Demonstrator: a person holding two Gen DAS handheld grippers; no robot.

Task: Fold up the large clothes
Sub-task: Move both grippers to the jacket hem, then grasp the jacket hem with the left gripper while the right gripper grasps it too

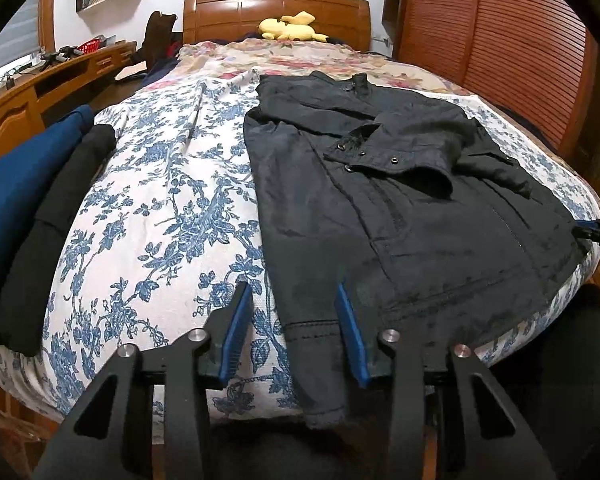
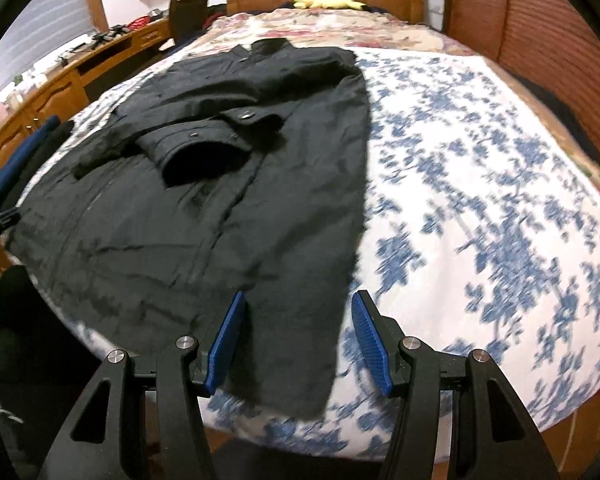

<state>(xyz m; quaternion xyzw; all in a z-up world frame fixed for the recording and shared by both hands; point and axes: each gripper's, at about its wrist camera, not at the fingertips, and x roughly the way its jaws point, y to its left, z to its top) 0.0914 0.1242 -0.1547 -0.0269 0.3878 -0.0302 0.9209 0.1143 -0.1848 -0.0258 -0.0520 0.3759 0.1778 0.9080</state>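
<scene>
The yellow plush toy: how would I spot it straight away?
Look to the far end of the bed, at the wooden headboard. The plush toy lies against it, the only bright yellow thing there.

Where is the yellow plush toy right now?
The yellow plush toy lies at the far end of the bed, against the wooden headboard, beyond the black jacket; both wrist views show it top centre.

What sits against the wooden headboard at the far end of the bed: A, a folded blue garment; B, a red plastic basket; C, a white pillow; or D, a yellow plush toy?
D: the yellow plush toy lies right in front of the wooden headboard, past the black jacket.
</scene>
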